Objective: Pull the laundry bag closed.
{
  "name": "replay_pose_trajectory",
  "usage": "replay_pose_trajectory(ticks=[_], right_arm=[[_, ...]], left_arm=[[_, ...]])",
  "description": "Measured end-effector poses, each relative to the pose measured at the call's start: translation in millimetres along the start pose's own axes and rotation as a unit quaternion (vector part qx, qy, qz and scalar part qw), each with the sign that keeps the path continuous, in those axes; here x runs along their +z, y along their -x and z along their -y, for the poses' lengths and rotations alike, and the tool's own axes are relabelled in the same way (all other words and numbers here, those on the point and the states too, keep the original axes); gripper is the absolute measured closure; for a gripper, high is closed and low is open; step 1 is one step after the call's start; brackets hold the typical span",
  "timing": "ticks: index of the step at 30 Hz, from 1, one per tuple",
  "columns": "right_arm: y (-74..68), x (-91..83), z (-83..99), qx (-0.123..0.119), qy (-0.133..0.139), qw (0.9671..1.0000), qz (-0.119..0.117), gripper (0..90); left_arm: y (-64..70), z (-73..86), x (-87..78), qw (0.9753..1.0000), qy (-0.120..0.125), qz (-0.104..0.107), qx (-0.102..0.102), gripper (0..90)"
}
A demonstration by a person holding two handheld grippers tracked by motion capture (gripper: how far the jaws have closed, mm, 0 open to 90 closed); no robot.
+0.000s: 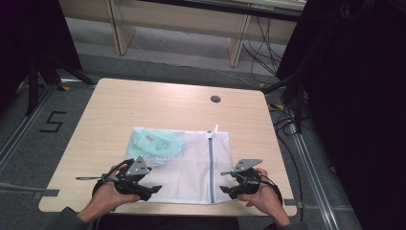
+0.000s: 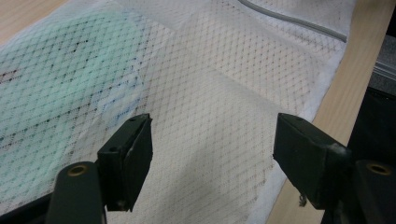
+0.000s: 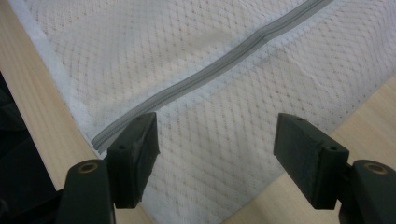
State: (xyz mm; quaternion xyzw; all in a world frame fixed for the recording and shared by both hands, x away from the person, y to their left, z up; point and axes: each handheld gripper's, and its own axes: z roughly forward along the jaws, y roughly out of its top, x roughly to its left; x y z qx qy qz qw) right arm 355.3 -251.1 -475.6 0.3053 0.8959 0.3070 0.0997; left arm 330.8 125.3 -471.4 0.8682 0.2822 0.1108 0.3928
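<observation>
A white mesh laundry bag [image 1: 191,165] lies flat on the wooden table [image 1: 158,103], its grey zipper [image 1: 210,165] running from far to near. A pale green garment [image 1: 155,143] shows through the mesh in its far left part. My left gripper [image 1: 154,190] is at the bag's near left corner, open over the mesh [image 2: 210,135], with the green garment [image 2: 56,84] to the left of its jaws. My right gripper [image 1: 224,189] is at the near right corner, open above the mesh [image 3: 215,135], the zipper [image 3: 210,72] just beyond its jaws.
A round cable hole [image 1: 215,99] sits near the table's far edge. The near table edge [image 1: 158,209] lies just below the bag. Shelving legs [image 1: 237,45] and cables [image 1: 265,52] stand on the floor behind; dark curtains flank both sides.
</observation>
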Motion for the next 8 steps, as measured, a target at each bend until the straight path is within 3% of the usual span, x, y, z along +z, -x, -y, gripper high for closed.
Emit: replay_pose_trajectory(ticks=[8], right_arm=[[0.9,0.2,0.6,-0.002,-0.001,1.0000,0.002,31.6]], left_arm=[[-1.2,-0.2,-1.0,0.9999,-0.006,-0.006,0.005,28.1]])
